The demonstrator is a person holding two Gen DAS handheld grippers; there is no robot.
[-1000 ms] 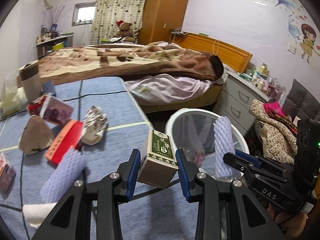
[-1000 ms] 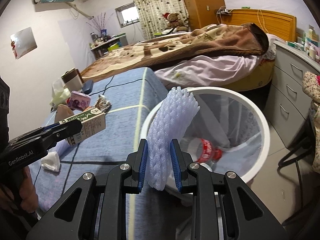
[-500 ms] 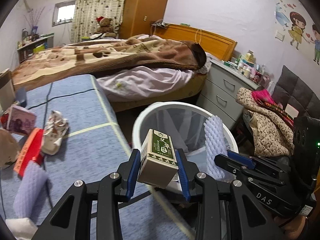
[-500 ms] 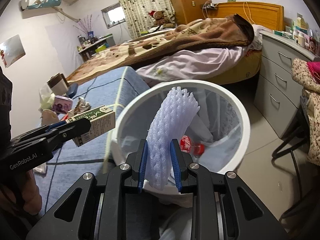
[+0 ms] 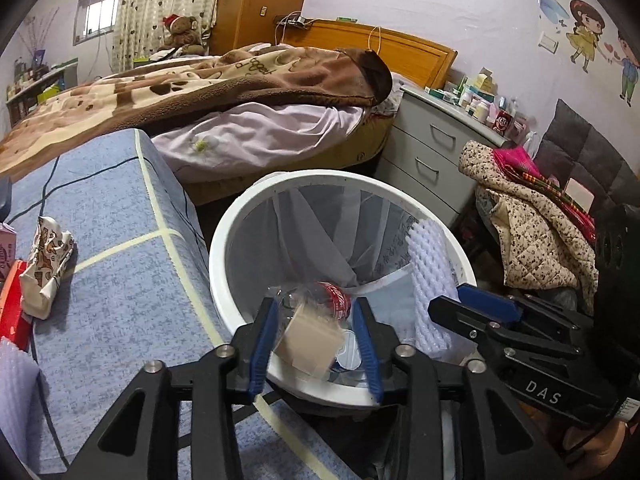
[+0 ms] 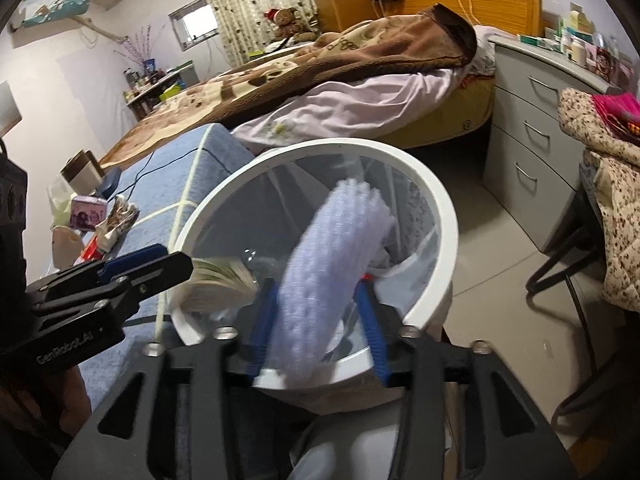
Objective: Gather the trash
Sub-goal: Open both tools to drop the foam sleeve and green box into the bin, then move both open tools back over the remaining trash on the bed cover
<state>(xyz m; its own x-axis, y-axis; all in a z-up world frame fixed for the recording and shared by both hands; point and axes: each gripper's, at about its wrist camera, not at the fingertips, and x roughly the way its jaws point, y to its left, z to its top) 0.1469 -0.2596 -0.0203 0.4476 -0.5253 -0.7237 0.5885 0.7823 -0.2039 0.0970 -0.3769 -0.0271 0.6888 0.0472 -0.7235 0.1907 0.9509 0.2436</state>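
I'm letting go over the bin [image 5: 224,240] — both grippers' fingers have just been opening, left gripper [image 5: 316,340] freeing the carton [image 5: 308,344], right gripper [image 6: 320,320] the foam sleeve [image 6: 328,264]. The sleeve is leaning rimward — it could be tipping out.

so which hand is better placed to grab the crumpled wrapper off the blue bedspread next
Left, probably. The left gripper sits nearer the crumpled wrapper on the blue bedspread; the right gripper is on the bin's far side.

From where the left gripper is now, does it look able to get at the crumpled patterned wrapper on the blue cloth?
Probably yes: the crumpled wrapper lies uncovered on the cloth, and the left gripper, jaws just opened, is letting its small box go.
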